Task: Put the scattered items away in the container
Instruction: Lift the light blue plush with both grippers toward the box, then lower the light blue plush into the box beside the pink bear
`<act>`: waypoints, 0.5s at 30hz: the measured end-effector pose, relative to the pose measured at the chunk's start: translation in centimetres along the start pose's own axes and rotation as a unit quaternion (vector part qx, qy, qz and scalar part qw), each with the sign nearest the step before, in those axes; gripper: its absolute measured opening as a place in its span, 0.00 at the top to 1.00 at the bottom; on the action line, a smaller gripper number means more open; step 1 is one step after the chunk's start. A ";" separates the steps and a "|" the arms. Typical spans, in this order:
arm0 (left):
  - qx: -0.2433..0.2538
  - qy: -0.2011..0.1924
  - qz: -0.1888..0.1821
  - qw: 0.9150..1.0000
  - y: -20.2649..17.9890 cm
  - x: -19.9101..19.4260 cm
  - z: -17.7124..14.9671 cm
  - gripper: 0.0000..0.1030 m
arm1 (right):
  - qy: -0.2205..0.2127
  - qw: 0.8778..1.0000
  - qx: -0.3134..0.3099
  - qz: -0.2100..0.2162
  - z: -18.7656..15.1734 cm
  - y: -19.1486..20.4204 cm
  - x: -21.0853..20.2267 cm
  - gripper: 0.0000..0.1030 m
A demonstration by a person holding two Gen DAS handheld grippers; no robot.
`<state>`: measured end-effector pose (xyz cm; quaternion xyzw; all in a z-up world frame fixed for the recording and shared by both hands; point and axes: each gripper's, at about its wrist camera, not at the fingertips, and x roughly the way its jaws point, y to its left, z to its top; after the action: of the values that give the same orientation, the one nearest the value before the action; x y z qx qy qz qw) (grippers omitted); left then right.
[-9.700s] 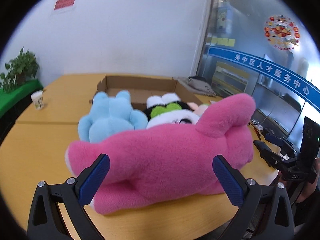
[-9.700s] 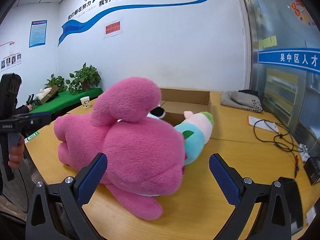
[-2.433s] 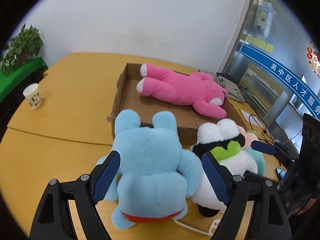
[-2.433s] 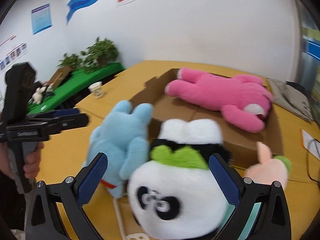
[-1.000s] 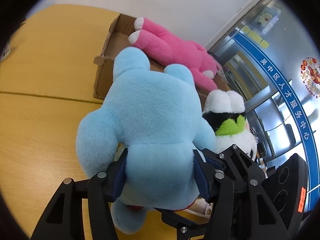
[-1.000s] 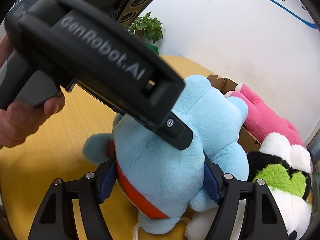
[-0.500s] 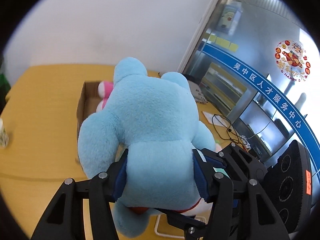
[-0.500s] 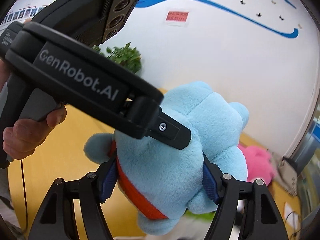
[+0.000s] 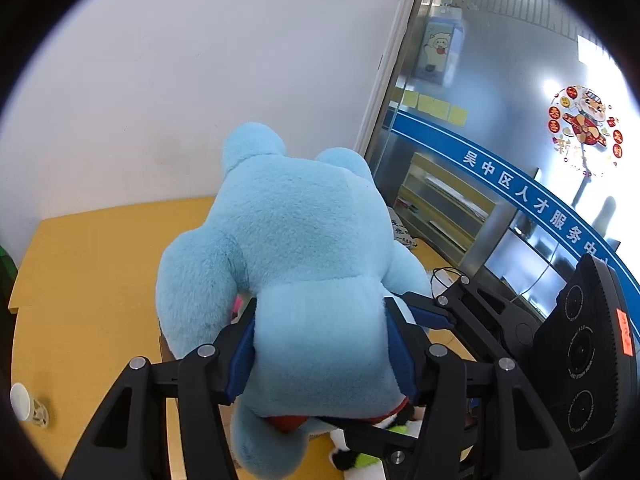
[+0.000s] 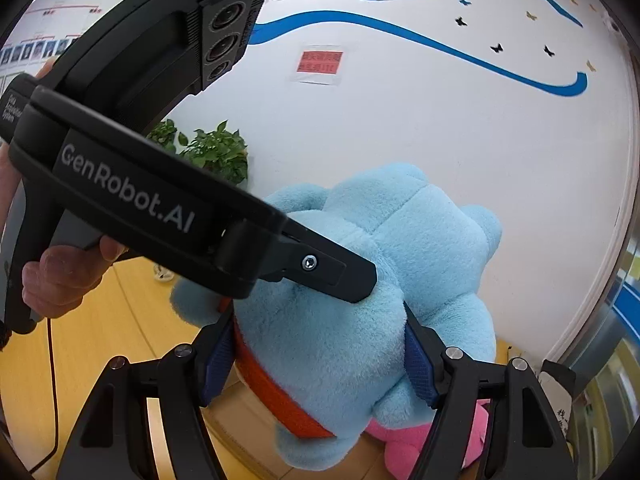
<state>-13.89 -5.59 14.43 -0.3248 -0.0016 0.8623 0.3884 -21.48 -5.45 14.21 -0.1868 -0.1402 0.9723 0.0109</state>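
Both grippers hold one light blue plush toy in the air above the yellow table. My left gripper is shut on its lower body. My right gripper is shut on the same blue plush near its orange band. The pink plush shows below, only partly visible. A bit of the black, white and green plush shows under the blue one. The cardboard box is almost wholly hidden behind the blue plush.
A paper cup stands at the table's left edge. The left gripper's body and the hand holding it fill the right wrist view's left side. A potted plant stands by the wall. Cables lie at the far right.
Both grippers have lifted the blue plush higher off the table. The box and the other toys have dropped out of sight below it.
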 end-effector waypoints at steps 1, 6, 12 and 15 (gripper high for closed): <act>-0.002 0.004 -0.002 1.000 0.6 0.8 -0.1 0.45 | 0.003 1.000 0.004 0.000 -0.1 -0.5 0.8 0.25; -0.039 0.043 -0.006 0.998 4.5 6.2 -2.0 0.45 | 0.037 0.999 0.032 0.019 -2.9 -1.9 5.5 0.25; -0.087 0.091 0.000 0.992 9.0 11.1 -5.9 0.45 | 0.109 0.990 0.065 0.055 -7.8 -1.3 11.2 0.25; -0.103 0.110 -0.001 0.988 10.2 12.6 -7.5 0.45 | 0.130 0.986 0.071 0.076 -9.8 -0.8 12.8 0.25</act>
<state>-22.64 -6.06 -1.13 -0.4564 -0.0482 0.8161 0.3512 -29.82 -1.09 1.13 -0.3207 -0.0532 0.9452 -0.0312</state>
